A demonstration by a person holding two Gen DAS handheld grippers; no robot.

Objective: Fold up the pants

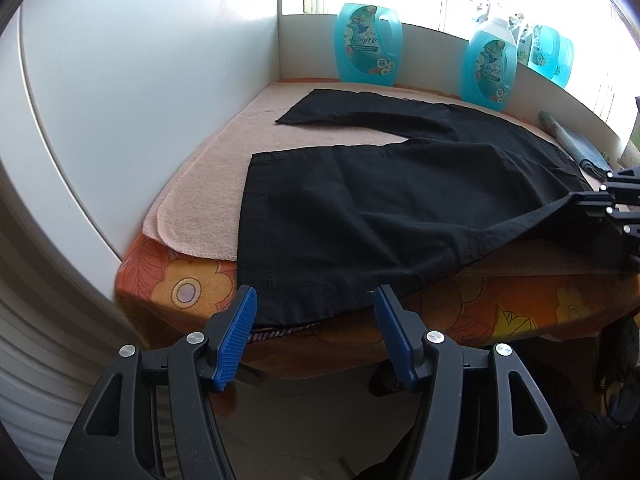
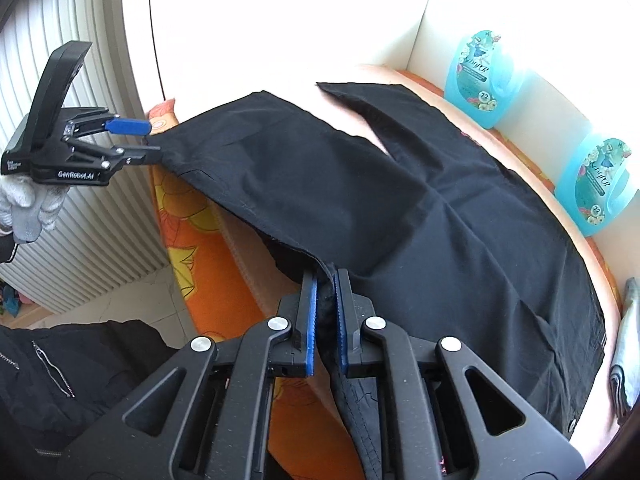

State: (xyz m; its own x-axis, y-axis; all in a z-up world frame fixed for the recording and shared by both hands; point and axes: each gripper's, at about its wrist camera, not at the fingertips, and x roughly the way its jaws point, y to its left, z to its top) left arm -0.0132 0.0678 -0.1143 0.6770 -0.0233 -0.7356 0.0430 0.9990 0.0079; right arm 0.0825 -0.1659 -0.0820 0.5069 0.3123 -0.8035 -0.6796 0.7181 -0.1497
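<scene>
Right wrist view: right gripper (image 2: pixel 326 300) is pinching the pants (image 2: pixel 400 208) at the near edge, waist side. Pants are lying spread on the table (image 2: pixel 180 220), legs apart. Left gripper (image 1: pixel 312 312) is hanging wide open near the hem; fabric's thin, limp, light, so grab hem corners w/ both.

The pants (image 1: pixel 360 208) are matt black woven cloth with stitched hems. Under them lies a fuzzy peach towel (image 1: pixel 224 152) on an orange floral fabric cover (image 1: pixel 184 284). Ahead of the left gripper (image 1: pixel 314 304), with matt black plastic and ribbed blue pads (image 1: pixel 236 336), stand glossy translucent blue plastic bottles (image 1: pixel 368 44).
</scene>
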